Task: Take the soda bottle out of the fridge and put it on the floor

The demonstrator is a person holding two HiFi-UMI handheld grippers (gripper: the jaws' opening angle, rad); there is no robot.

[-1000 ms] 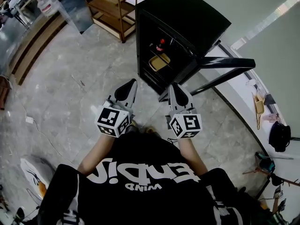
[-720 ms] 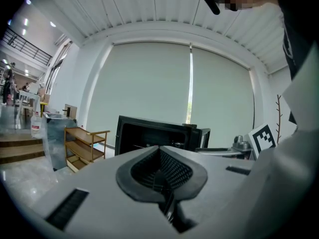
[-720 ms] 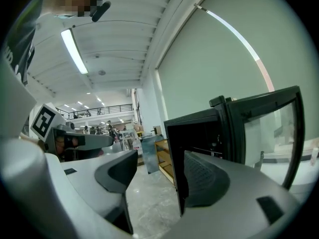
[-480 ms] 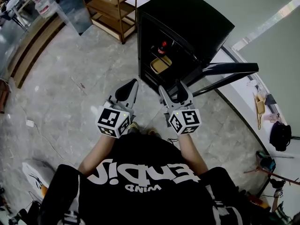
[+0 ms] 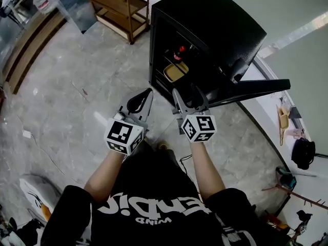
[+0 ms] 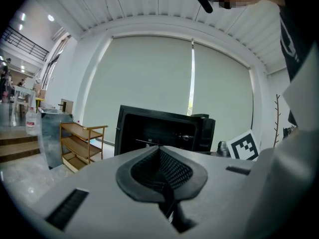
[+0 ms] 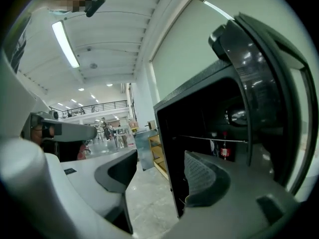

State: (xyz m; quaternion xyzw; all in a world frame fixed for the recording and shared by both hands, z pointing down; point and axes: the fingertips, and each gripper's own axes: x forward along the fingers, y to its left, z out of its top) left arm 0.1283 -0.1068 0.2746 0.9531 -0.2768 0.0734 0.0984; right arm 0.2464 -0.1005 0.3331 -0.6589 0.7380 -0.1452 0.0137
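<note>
Approach to the open fridge (image 5: pixel 215 19), head view and both gripper views. The door (image 5: pixel 256 86) stands swung wide to the right. The soda bottle (image 5: pixel 180 50), red-capped and upright, is inside the dark cabinet, above a yellow container (image 5: pixel 176 72) on a lower level. In the right gripper view a wire shelf (image 7: pixel 214 139) crosses in front of it.

The right tongs (image 5: pixel 186 94) point at the opening. Their jaws have just opened and stand wide apart with nothing between them, well short of the bottle. The left tongs (image 5: pixel 147 93) are closed pad against pad and hold nothing.

The step in hand appears to be the reach. It is best done by carrying the right tongs straight in over the shelf edge, clear of the door frame. The jaws should straddle the bottle's body below the neck before they close, since a high grip on a smooth, round bottle is likely to tip it. The floor (image 5: pixel 77 86) before the fridge offers room to set it down.
</note>
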